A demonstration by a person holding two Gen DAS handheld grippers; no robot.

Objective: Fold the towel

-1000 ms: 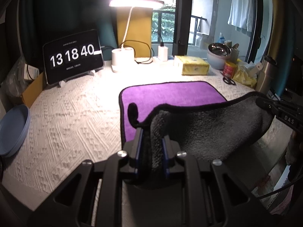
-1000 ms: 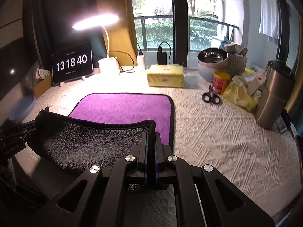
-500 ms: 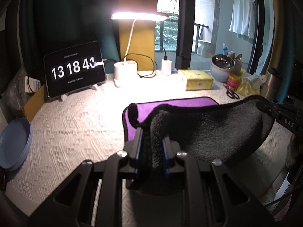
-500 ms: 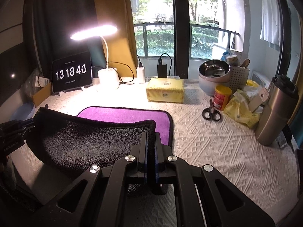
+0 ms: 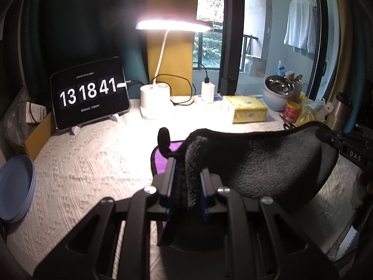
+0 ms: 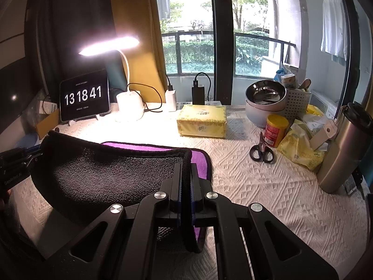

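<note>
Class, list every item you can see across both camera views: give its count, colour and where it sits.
towel: 1, purple with grey back, near edge lifted over the table
tablet clock: 1, black, back left
desk lamp: 1, white, lit, beside the clock
tissue pack: 1, yellow, centre back
scissors: 1, black, right of centre
can: 1, yellow and red, behind the scissors
steel bowl: 1, silver, back right
flask: 1, steel, far right
plate: 1, blue, far left
left gripper: 1, black, clamping the towel
right gripper: 1, black, clamping the towel

Fuzzy terry-cloth towel, matt
</note>
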